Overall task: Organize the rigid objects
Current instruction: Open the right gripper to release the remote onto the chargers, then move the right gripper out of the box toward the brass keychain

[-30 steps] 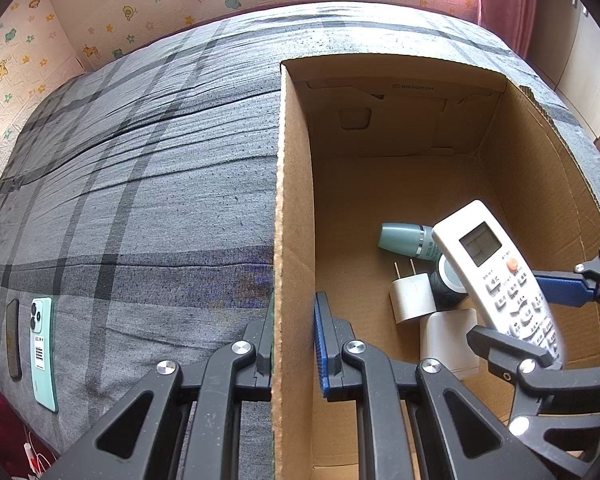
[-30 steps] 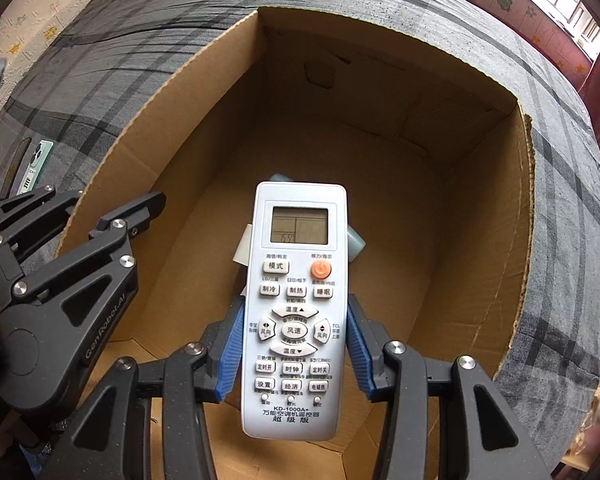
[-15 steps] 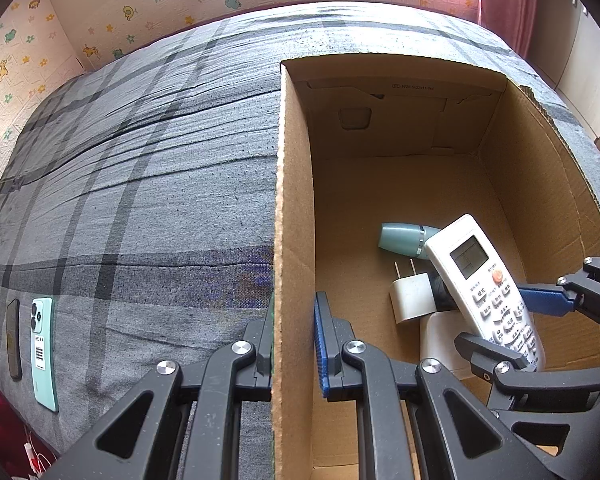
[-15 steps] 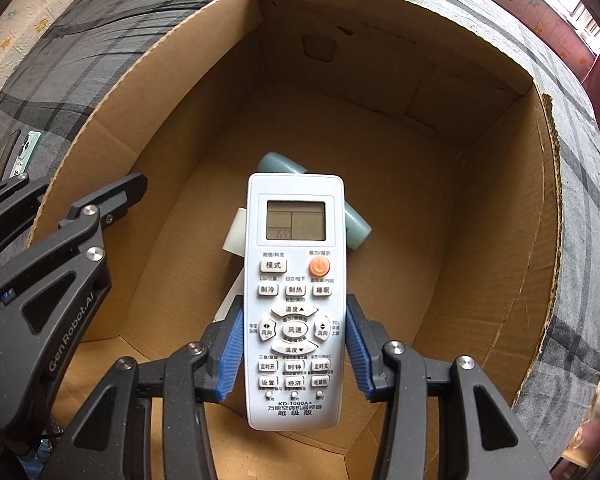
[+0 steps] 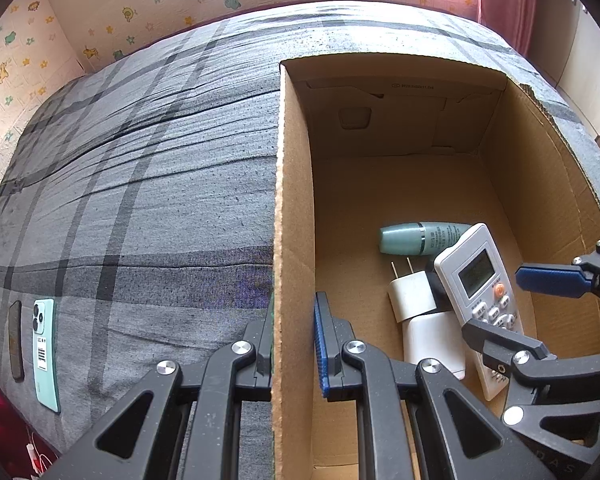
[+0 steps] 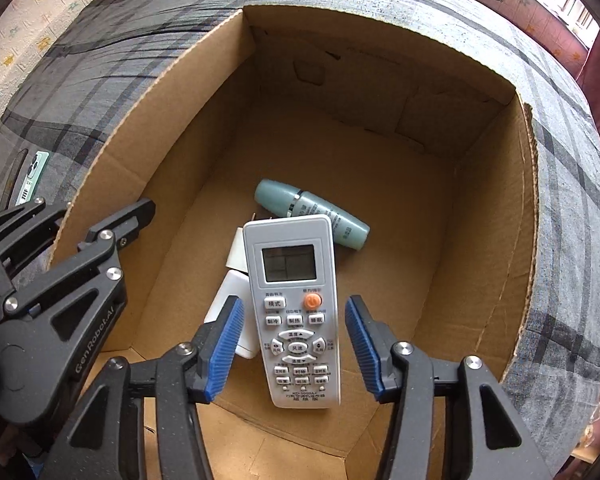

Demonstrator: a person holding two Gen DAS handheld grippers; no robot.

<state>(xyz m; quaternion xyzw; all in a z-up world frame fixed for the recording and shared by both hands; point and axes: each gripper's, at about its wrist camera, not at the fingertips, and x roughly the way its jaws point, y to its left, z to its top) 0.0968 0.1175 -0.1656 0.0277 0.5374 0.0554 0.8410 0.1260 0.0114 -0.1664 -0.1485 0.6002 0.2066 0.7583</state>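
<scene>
The far half of the box (image 6: pixel 384 168) floor is bare; my tools could pass there. Remote (image 6: pixel 294 312), bottle (image 6: pixel 312 214) and chargers (image 5: pixel 414 300) crowd the near floor.

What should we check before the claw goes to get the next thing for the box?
1. Right gripper let go of the remote: ok, jaws have just been opening, gaps both sides.
2. Remote inside the cardboard box: ok.
3. Remote lying flat: cannot tell, it rests partly on the white chargers.
4. Left gripper clamps the box wall: ok.
5. Things left outside: not ok, green phone on the bed.
</scene>
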